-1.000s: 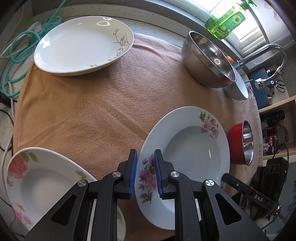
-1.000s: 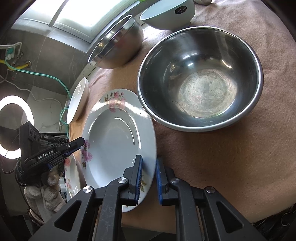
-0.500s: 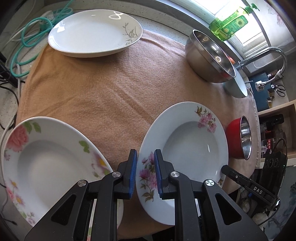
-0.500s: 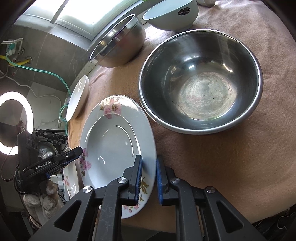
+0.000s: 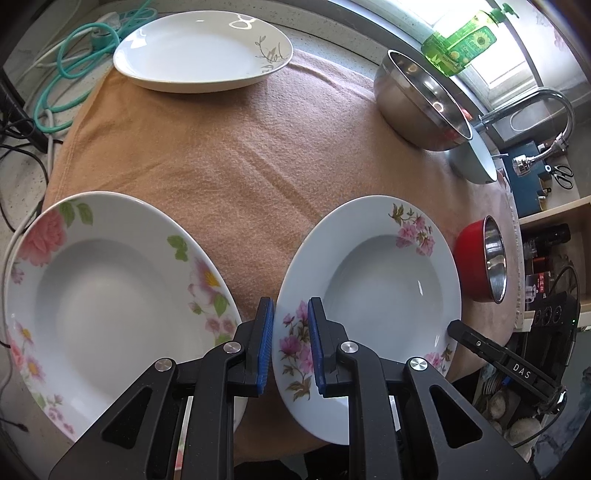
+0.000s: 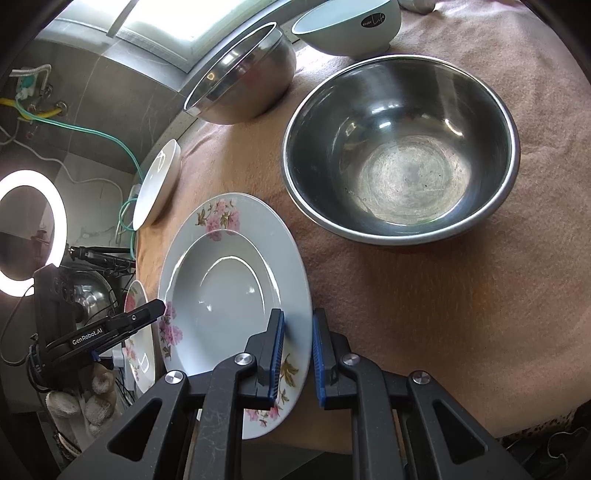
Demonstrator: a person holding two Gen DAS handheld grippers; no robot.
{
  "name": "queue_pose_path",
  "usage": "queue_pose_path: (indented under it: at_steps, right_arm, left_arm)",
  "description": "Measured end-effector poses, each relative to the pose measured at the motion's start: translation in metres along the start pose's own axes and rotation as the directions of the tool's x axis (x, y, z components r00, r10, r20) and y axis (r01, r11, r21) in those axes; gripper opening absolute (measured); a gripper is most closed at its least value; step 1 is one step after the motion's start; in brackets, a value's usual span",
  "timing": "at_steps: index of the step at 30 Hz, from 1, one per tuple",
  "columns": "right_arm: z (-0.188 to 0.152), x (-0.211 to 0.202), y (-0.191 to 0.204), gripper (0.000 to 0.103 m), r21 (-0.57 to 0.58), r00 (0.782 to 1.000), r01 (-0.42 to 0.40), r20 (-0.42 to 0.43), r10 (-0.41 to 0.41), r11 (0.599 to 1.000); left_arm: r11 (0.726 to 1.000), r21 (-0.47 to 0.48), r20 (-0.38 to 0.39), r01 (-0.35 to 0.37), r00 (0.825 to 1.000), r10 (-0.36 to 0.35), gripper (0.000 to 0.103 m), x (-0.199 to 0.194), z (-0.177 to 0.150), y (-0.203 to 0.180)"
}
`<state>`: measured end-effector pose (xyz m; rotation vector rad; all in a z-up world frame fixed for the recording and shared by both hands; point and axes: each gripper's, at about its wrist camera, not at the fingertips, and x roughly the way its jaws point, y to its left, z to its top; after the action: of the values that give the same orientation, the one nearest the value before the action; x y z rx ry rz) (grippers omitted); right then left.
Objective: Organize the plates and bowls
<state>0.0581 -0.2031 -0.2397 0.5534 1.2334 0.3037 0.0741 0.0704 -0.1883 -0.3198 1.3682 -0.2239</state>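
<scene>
Pale blue deep plate with pink flower sprays on its rim (image 5: 373, 295): I hold it by two opposite edges, raised at a tilt above the brown cloth-covered counter (image 5: 229, 155). My left hand-held gripper (image 5: 290, 347) is narrowed on the near floral rim, blue pads either side of it; my right hand-held gripper (image 6: 297, 354) pinches the other edge of the same plate in the same narrow way. Just beside it on the left lies a white deep plate with large pink roses and green leaves (image 5: 99, 291), which I judge to be the stacking target, since the two match in shape. A white shallow plate with a grey sprig (image 5: 203, 51) sits well apart at the far edge. A large stainless steel mixing bowl (image 6: 402, 147), a second steel bowl (image 6: 243, 74), a pale blue ceramic bowl (image 6: 347, 29) and a small red-sided bowl (image 5: 480, 269) are not yet gathered. Step in hand: carrying the plate. The next move, as I judge it, calls for levelling the plate over the rose plate, centring well over well, lowering gently, then releasing both grips together.
</scene>
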Motion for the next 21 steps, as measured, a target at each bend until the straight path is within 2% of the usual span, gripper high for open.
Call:
queue_pose_path:
  at_steps: [21]
  right_arm:
    - [-0.012,0.0,-0.002,0.014,0.005,1.0,-0.005,-0.015,0.005,1.0]
  left_arm:
    - [0.999,0.037,-0.003,-0.018,1.0,0.019,0.017,0.005,-0.005,-0.011]
